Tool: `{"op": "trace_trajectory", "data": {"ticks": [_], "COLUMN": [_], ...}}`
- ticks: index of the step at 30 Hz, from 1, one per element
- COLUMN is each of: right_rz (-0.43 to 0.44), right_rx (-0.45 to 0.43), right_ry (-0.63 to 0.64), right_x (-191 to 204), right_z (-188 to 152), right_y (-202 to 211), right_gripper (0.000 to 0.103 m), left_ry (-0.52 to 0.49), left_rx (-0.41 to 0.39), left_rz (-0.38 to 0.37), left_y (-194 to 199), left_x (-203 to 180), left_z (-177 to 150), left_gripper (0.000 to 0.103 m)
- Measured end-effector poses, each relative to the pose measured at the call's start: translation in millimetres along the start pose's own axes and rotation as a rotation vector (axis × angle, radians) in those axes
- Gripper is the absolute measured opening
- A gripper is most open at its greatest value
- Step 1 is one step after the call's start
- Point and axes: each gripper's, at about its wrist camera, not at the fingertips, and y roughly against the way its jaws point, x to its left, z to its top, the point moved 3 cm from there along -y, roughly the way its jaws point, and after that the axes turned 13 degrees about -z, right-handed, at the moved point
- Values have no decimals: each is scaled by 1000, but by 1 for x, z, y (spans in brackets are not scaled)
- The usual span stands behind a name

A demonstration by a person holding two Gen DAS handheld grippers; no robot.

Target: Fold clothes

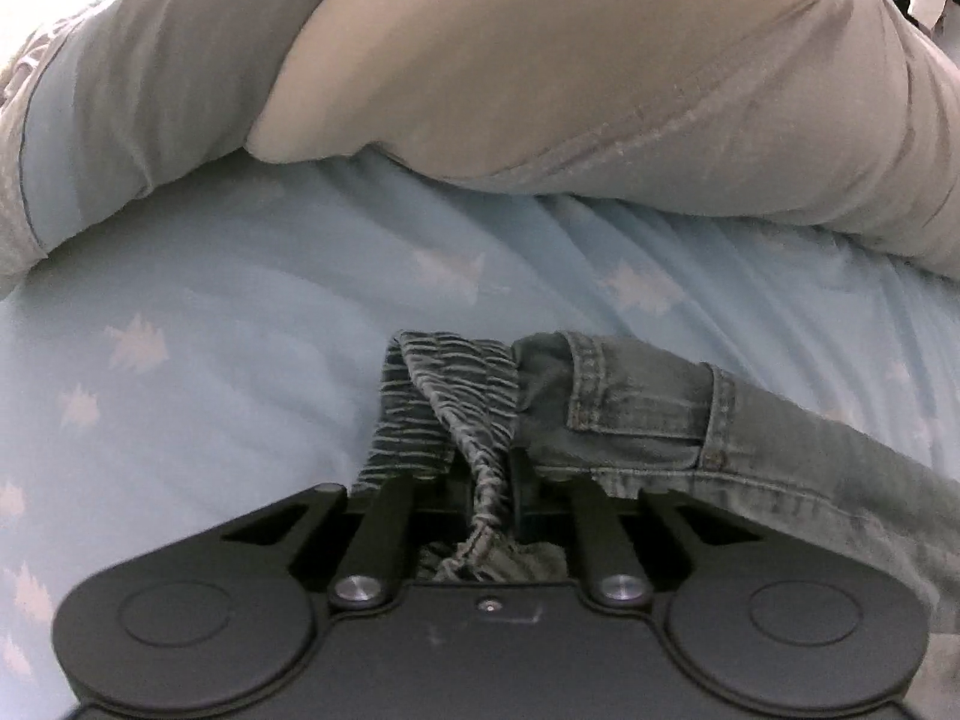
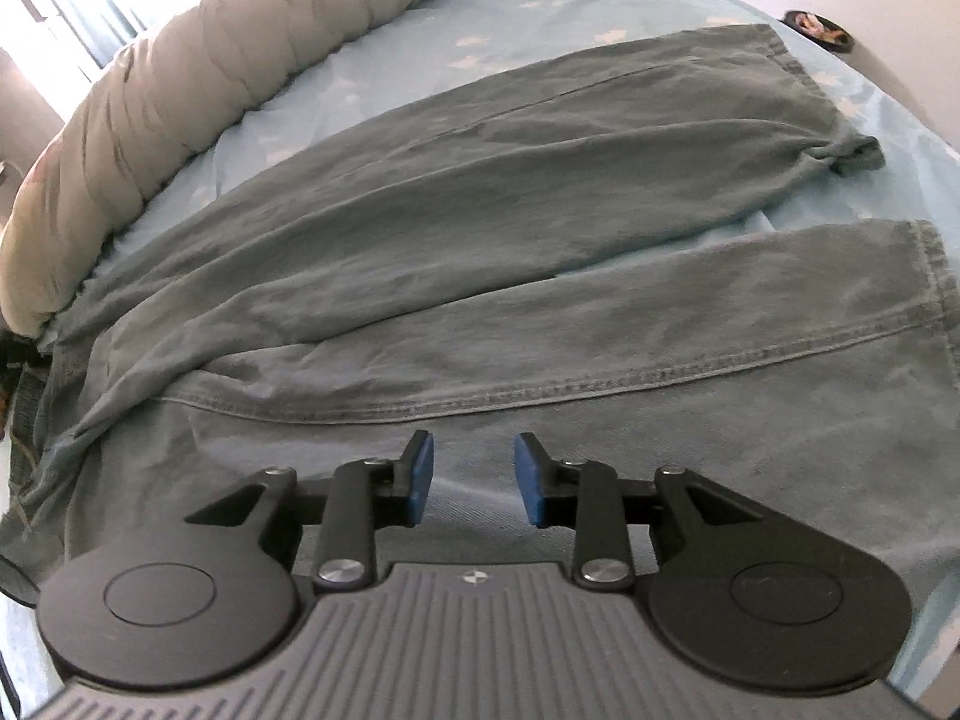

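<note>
We see the left tongs [image 1: 489, 474] drawn nearly together on a bunch of the jeans [image 1: 630, 414]: the ribbed, elasticated waistband [image 1: 444, 396] is gathered into a narrow twist that runs down between the two black fingers, and the fabric fills the gap, so these tongs are clamped on denim. From that pinch the rest of the waistband, with a belt loop and stitched seams, stretches off to the right across the bed sheet [image 1: 210, 324], which is pale blue with small white tree shapes. Beyond it lies a bulky grey-beige duvet [image 1: 540, 72], rolled up along the far side of the bed. In the right wrist view, the right tongs [image 2: 474, 477] stand part-way open, their blue pads [image 2: 420, 474] apart with nothing between them; we see them poised over the grey-green denim, though we cannot tell whether the tips touch it. The jeans spread flat on the bed ahead of them, both legs reaching away toward the right, the farther leg rumpled at its hem [image 2: 852, 153] and the nearer one lying smoother, a double-stitched seam running across it. The duvet lies beside the jeans on the left, and a small dark object [image 2: 816, 27] sits past the bed's far edge, too small to identify.
</note>
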Motion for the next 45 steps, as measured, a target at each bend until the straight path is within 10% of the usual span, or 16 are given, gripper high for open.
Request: {"op": "trace_trajectory", "data": {"ticks": [8, 26, 45], "right_rz": [-34, -94, -152], "right_rx": [24, 169, 190], "right_ry": [-57, -433, -794], "right_x": [-39, -128, -144], "right_z": [26, -21, -67], "right_y": [25, 75, 101], "right_gripper": [32, 37, 54], "left_ry": [65, 260, 347], "left_rx": [-22, 93, 249], "left_rz": [-8, -43, -77], "left_y": [77, 216, 206], "left_x": [-35, -106, -102], "left_z": [-22, -144, -208], "left_gripper": [59, 67, 79]}}
